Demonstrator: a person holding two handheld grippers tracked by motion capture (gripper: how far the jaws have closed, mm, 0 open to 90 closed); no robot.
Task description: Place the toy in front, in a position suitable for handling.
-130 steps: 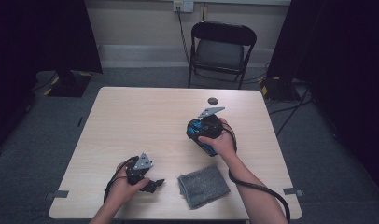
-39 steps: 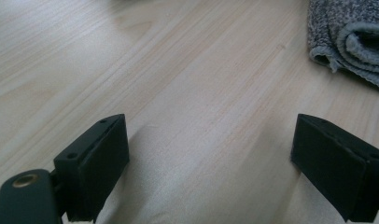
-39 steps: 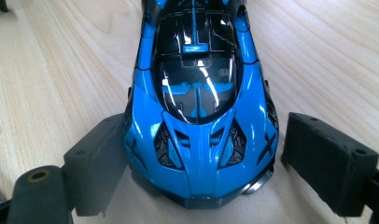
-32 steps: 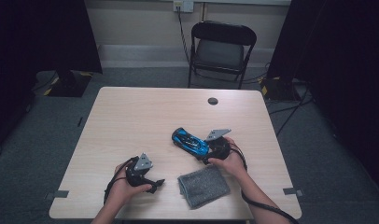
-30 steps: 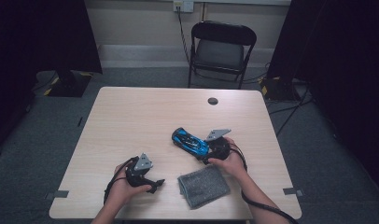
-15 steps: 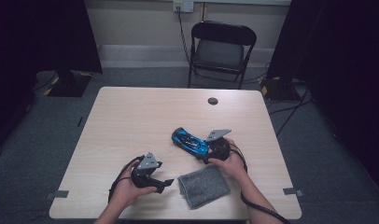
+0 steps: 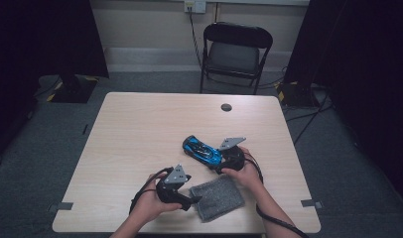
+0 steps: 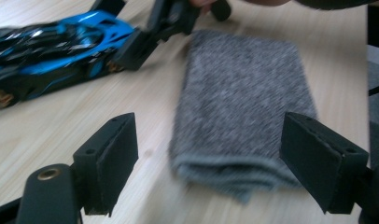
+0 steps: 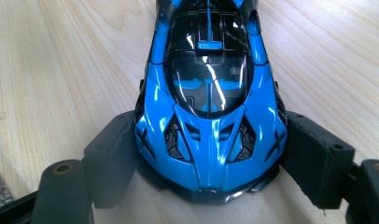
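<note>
**Two grippers, one car, one cloth**

Right gripper (image 7: 217, 166) clamps one end of the blue toy car (image 9: 208, 100), jaws tight on both flanks; the car sits on the table (image 7: 140, 134) mid-right. Left gripper (image 8: 208, 168) hangs over the near edge of the folded grey cloth (image 8: 246, 107), jaws wide either side, not pressing, having just narrowed slightly. Best move: drop lower, bite the whole folded edge squarely, keep the car pinned. Versus a second ago: left hand has shifted right to the cloth; car unmoved.

Black folding chair (image 7: 237, 52), grey carpet (image 7: 338, 148), seemingly dark curtains (image 7: 40, 34)
</note>
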